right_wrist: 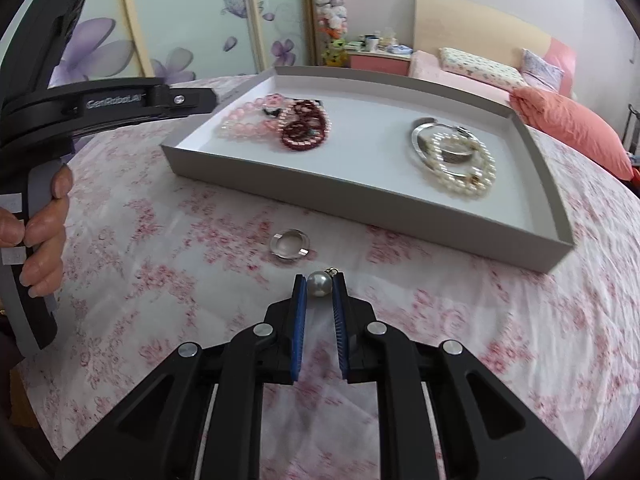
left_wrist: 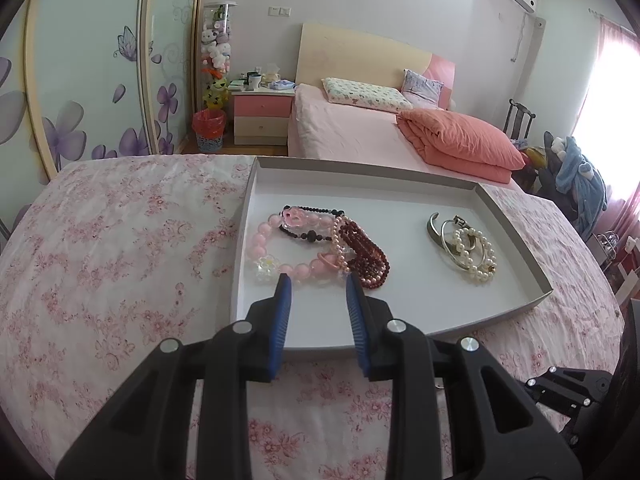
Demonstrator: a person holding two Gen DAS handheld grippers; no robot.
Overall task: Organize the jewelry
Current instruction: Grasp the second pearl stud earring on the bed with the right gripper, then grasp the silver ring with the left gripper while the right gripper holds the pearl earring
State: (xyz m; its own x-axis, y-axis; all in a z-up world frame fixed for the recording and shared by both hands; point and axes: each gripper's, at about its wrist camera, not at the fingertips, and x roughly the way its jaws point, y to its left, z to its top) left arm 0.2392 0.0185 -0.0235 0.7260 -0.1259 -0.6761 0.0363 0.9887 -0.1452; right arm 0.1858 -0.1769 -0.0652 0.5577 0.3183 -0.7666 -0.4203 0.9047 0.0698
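Note:
A shallow grey tray (left_wrist: 512, 216) (right_wrist: 360, 196) lies on the flowered tablecloth. Its left side holds a heap of bead bracelets (left_wrist: 316, 244) (right_wrist: 280, 124): pink, black and dark red. On its right side lie a silver bangle and a pearl bracelet (left_wrist: 468, 252) (right_wrist: 456, 156). My left gripper (left_wrist: 318, 282) hovers open over the tray's near edge, just short of the pink beads, with nothing between its fingers. My right gripper (right_wrist: 319, 282) is shut on a grey pearl earring (right_wrist: 319, 285) low over the cloth. A clear ring (right_wrist: 289, 243) lies on the cloth just beyond it.
A hand (right_wrist: 44, 220) holds the left gripper's handle at the left of the right wrist view. Behind the table stand a pink bed (left_wrist: 360, 120), a nightstand (left_wrist: 262, 114) and a red bin (left_wrist: 209, 128). The cloth (left_wrist: 100, 260) lies bare left of the tray.

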